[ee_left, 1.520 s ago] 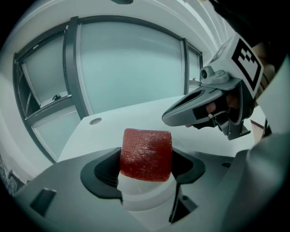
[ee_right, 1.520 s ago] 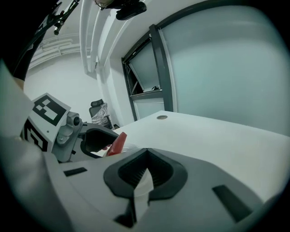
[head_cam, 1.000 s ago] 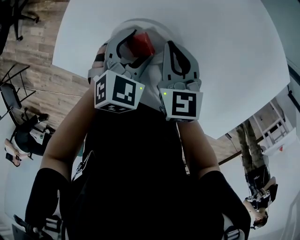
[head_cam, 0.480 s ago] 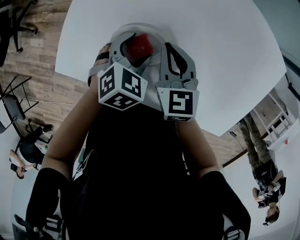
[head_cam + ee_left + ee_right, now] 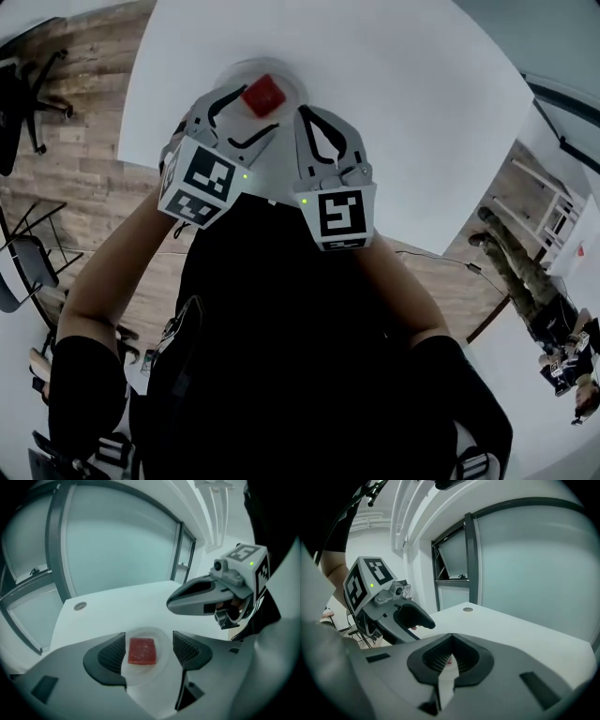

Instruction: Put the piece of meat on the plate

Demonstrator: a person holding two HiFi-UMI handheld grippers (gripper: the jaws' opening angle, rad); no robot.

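The piece of meat (image 5: 263, 95), a red square slab, lies flat on the small white plate (image 5: 281, 73) near the table's near edge. My left gripper (image 5: 238, 119) stands open just short of the plate. In the left gripper view the meat (image 5: 142, 650) rests on the plate (image 5: 161, 637) between the two spread pads, with a gap on each side. My right gripper (image 5: 313, 131) hovers to the right of the plate, shut with nothing in it. In the right gripper view its pads (image 5: 440, 660) meet at the tip, and only a sliver of plate and red shows through the slit.
The round white table (image 5: 403, 112) has a small cable grommet (image 5: 80, 605) set far from the plate. Its edge runs close under both grippers. Wood floor (image 5: 84, 178) and black chairs (image 5: 23, 70) lie to the left. People stand at the lower right (image 5: 562, 347).
The left gripper held the meat over the plate earlier. It has since opened and drawn back a little, leaving the meat lying on the plate. The right gripper stayed shut beside it.
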